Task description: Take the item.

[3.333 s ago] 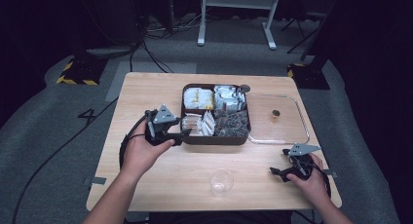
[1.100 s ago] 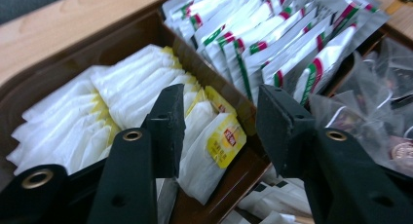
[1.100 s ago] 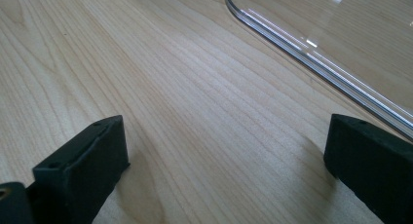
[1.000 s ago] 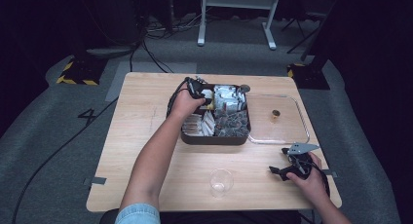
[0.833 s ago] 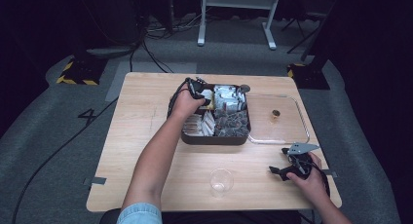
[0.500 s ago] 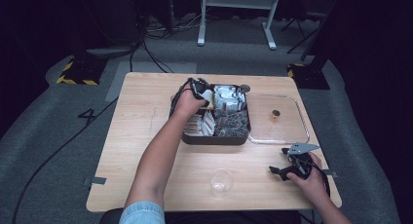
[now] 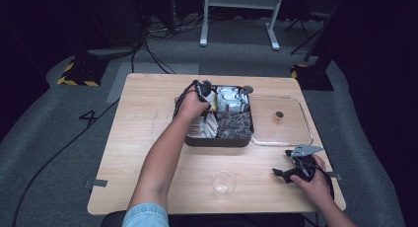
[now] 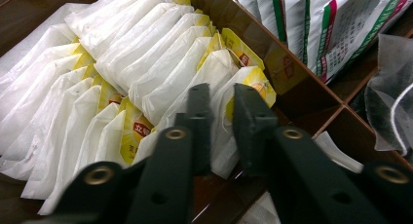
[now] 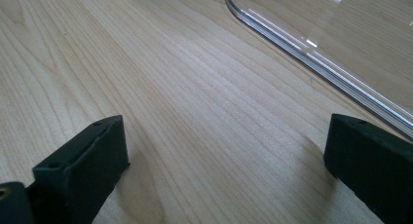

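Up at the far side of the wooden table [image 7: 148, 138] sits a dark divided box [image 7: 217, 139], and everything else is best placed from it. The left gripper [image 7: 203, 90] reaches into the box's far-left compartment, which is packed with a row of white and yellow tea bags [image 8: 122, 63]. In the left gripper view, the 2 black jaws are nearly closed, with a narrow gap between them, and the edge of 1 tea bag [image 8: 221, 107] sits in that gap; whether the pads are actually pinching it is hard to tell. Past the divider, in the next compartment, stand white packets with green and red print [image 8: 311, 24], and beside those lies a clear mesh bag [image 8: 389, 107]. Touching the box's right side lies a clear lid [image 7: 283, 123] flat on the table, with a small gold knob [image 7: 279, 115] on it. Nearer the person than the box stands a small clear cup [image 7: 224, 183]. The right gripper [image 7: 296, 168] rests low on the table, near the lid's near-right corner; its jaws are spread wide and hold nothing.
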The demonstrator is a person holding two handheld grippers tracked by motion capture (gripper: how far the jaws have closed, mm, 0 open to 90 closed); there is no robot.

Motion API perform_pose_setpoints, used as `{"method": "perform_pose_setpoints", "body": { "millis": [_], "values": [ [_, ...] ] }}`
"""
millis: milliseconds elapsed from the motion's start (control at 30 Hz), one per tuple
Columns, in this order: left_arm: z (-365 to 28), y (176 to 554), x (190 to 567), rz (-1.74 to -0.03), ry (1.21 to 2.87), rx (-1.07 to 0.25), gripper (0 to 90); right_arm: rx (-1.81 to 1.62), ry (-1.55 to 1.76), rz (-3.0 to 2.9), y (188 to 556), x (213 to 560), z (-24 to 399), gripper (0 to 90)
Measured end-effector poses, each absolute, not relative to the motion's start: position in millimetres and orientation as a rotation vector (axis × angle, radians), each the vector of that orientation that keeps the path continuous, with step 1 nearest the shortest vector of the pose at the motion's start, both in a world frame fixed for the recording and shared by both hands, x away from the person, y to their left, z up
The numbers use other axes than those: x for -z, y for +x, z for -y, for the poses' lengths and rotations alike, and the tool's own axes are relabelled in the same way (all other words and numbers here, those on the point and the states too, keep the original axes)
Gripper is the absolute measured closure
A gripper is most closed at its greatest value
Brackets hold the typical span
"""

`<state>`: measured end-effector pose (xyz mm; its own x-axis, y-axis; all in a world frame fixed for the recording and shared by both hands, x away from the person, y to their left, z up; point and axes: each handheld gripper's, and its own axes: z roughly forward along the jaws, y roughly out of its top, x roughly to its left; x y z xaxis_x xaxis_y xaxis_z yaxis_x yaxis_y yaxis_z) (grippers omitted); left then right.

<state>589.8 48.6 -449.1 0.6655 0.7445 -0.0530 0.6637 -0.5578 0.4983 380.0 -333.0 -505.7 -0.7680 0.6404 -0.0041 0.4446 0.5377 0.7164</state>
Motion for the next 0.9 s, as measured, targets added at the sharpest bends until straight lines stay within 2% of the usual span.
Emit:
{"method": "perform_pose_setpoints", "body": {
  "millis": [67, 433, 900],
  "values": [
    [-47.7, 589.1, 450.0, -1.088, 2.418, -0.213, 89.8, -1.057, 0.907, -2.512, 380.0, 505.7, 333.1, 2.3],
    [-54.2, 588.5, 447.5, -1.087, 2.354, -0.183, 90.0, -1.058, 0.907, -2.512, 380.0, 505.7, 333.1, 2.3],
    [-66.0, 580.2, 424.5, -0.998, 2.238, -0.215, 90.0, -1.057, 0.907, -2.512, 380.0, 505.7, 333.1, 2.3]
  ]
}}
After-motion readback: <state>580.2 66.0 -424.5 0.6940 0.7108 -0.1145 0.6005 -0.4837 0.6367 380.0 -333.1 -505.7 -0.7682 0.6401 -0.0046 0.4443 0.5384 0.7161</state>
